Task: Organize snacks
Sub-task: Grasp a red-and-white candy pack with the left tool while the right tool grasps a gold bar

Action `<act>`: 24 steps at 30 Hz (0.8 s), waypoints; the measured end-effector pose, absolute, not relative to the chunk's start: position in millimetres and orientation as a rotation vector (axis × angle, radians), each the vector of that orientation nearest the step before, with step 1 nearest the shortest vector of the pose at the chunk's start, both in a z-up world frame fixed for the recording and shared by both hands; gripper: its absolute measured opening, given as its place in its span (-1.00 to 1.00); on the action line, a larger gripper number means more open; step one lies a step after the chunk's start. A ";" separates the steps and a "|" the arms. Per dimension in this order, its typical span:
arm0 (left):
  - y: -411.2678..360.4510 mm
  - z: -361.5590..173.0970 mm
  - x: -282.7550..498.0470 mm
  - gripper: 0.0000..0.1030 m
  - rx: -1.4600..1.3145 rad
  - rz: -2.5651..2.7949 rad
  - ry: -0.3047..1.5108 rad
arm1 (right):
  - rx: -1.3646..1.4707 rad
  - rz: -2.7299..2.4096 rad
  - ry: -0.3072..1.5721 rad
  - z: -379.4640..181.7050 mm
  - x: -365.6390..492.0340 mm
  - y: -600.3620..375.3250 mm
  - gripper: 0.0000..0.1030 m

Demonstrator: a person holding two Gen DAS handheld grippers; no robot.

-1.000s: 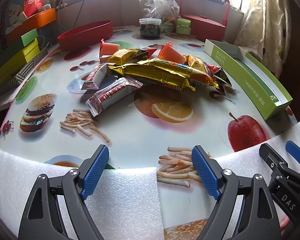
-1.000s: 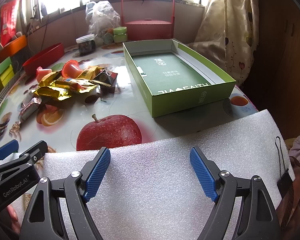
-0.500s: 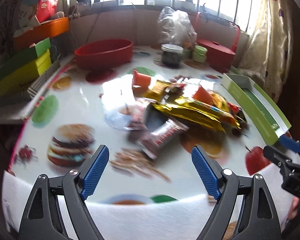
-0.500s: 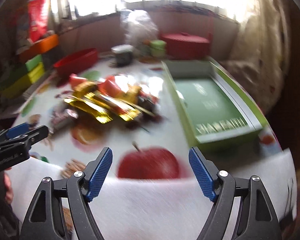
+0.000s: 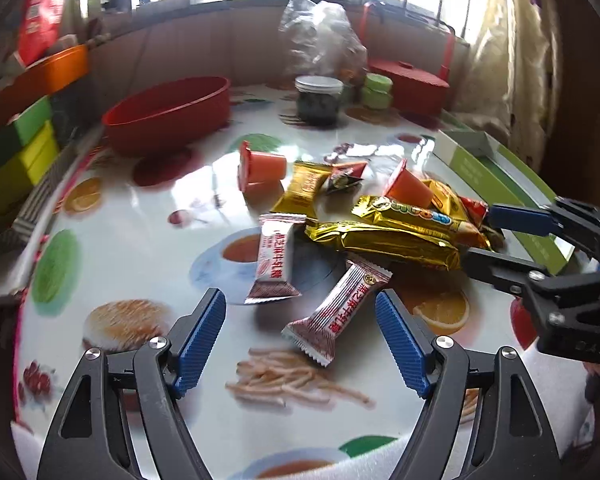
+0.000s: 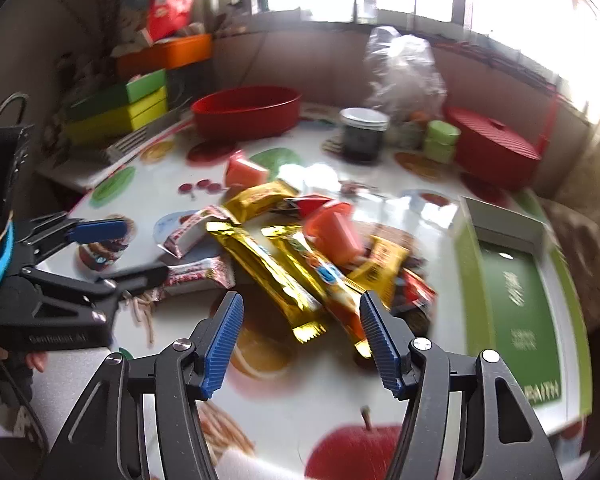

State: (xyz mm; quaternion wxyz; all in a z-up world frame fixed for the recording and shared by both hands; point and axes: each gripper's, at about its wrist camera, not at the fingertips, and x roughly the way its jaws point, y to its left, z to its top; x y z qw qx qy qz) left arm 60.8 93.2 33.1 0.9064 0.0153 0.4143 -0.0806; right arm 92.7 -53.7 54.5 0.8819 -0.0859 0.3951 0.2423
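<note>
The left wrist view is the sharper one. The left gripper (image 5: 300, 336) hangs over the surface (image 5: 148, 240), which has a printed food pattern, and its blue fingers (image 5: 202, 342) stand wide apart with nothing pressed between them; the jaws have just been closing a little. A red-and-white wrapped bar (image 5: 338, 316) lies on the surface in the space between the fingers, not touched by them, and a second bar of this kind (image 5: 274, 264) lies just beyond it. Behind them is the snack pile (image 5: 384, 216): long gold packets, a small gold packet, and two orange jelly cups (image 5: 260, 166) lying on their sides. This view also shows the right gripper (image 5: 496, 236) from the side, reaching to the right end of the pile, in front of the green box (image 5: 500, 184), whose far end is cut off by the frame edge. The right wrist view is blurred, so the print on the wrappers cannot be read. Here the right gripper (image 6: 300, 334) is partly open, empty, with jaws that have just been closing; the near ends of two long gold packets (image 6: 284, 276) lie between its fingers (image 6: 380, 348), apart from the pads. This view shows the inside of the green box (image 6: 516, 304), with no snack visible in it, and the left gripper (image 6: 116, 250) at the left, near the red-and-white bars. Both views show the red bowl (image 6: 248, 110), a dark jar (image 6: 362, 134) and a red lidded basket (image 6: 496, 144) at the back.
</note>
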 end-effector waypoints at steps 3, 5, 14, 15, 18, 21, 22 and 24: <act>90.0 25.4 67.5 0.44 0.039 -0.200 0.881 | -0.186 0.546 0.857 44.8 105.5 -44.7 0.04; 87.1 21.6 70.5 0.43 0.052 -0.211 0.891 | -0.194 0.549 0.867 40.1 110.5 -40.1 0.00; 80.9 13.9 79.2 0.33 0.088 -0.247 0.907 | -0.241 0.598 0.911 24.0 126.5 -23.6 -0.07; 81.5 13.2 79.3 0.16 0.088 -0.251 0.909 | -0.243 0.596 0.916 21.7 128.5 -22.5 -0.08; 80.4 10.6 82.4 0.11 0.096 -0.251 0.921 | -0.248 0.587 0.935 17.2 131.1 -22.1 -0.28; 80.2 11.8 81.4 0.11 0.098 -0.259 0.921 | -0.239 0.606 0.946 18.2 130.2 -23.9 -0.36; 80.0 11.6 81.8 0.11 0.098 -0.262 0.922 | -0.239 0.613 0.949 18.6 129.9 -23.7 -0.37; 79.6 10.1 83.0 0.11 0.106 -0.248 0.926 | -0.239 0.618 0.952 18.2 130.3 -22.6 -0.37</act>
